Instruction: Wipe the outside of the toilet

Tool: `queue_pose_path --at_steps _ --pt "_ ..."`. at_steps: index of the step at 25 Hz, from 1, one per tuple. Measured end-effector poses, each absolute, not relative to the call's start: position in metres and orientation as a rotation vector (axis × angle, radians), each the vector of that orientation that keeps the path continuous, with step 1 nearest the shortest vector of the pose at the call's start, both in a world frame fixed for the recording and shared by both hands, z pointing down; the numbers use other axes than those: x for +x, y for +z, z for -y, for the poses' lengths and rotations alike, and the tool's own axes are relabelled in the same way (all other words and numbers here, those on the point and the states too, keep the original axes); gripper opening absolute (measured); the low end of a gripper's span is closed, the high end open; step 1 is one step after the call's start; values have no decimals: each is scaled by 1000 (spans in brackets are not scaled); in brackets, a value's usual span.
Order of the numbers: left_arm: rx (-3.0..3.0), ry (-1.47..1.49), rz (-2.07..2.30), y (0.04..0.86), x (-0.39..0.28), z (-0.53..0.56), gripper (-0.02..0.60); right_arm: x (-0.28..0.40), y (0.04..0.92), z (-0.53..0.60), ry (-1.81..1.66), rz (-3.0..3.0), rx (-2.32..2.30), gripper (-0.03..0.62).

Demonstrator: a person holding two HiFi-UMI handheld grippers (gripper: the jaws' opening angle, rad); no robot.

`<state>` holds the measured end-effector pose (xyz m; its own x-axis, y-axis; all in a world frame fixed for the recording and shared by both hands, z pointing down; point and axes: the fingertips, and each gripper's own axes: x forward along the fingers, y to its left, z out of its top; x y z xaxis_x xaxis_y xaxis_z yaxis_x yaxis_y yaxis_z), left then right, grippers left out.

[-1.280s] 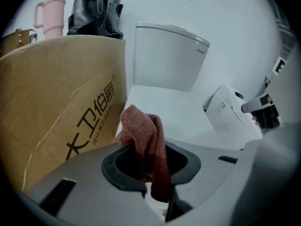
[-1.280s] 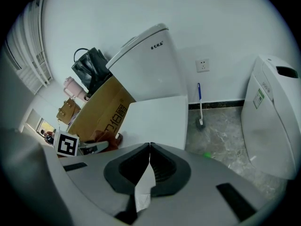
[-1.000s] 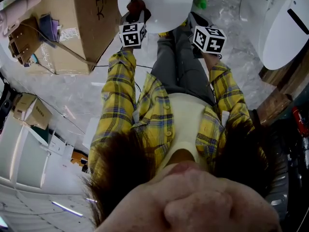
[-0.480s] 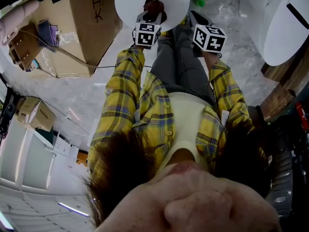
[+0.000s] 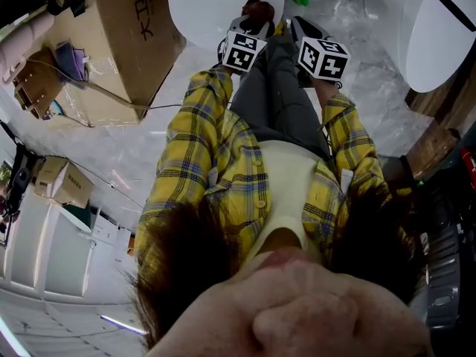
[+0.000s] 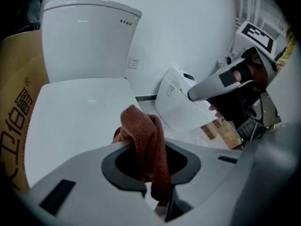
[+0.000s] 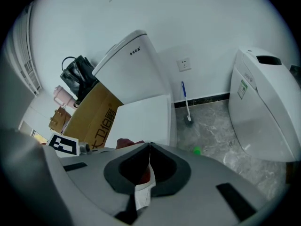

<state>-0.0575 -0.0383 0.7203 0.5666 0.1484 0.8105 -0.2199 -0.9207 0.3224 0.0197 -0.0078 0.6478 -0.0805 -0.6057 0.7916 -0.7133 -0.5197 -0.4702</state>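
Observation:
A white toilet (image 5: 219, 6) with its lid down stands at the top of the head view, and its tank (image 6: 84, 36) rises behind the lid in the left gripper view. My left gripper (image 5: 249, 30) is at the lid's near right edge, shut on a rust-red cloth (image 6: 143, 140) that bunches up above the jaws and rests on the lid. The cloth (image 5: 257, 9) also shows as a red lump in the head view. My right gripper (image 5: 309, 34) hangs beside it, just right of the toilet, jaws closed (image 7: 149, 149) with nothing seen between them.
A large cardboard box (image 5: 126, 28) stands left of the toilet, with a black bag (image 7: 77, 72) behind it. A second white toilet (image 5: 439, 28) sits to the right. A blue-handled brush (image 7: 186, 102) leans on the wall and a small green object (image 7: 196, 150) lies on the marble floor.
My left gripper has slid the cloth rightward along the lid's near edge, ending close to the right gripper. The right gripper has hardly moved.

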Motion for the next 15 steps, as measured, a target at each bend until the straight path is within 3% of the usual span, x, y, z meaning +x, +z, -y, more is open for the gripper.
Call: queue_pose_path --at_steps 15 --pt "2508 1062 28 663 -46 58 97 21 646 9 1663 1477 2070 26"
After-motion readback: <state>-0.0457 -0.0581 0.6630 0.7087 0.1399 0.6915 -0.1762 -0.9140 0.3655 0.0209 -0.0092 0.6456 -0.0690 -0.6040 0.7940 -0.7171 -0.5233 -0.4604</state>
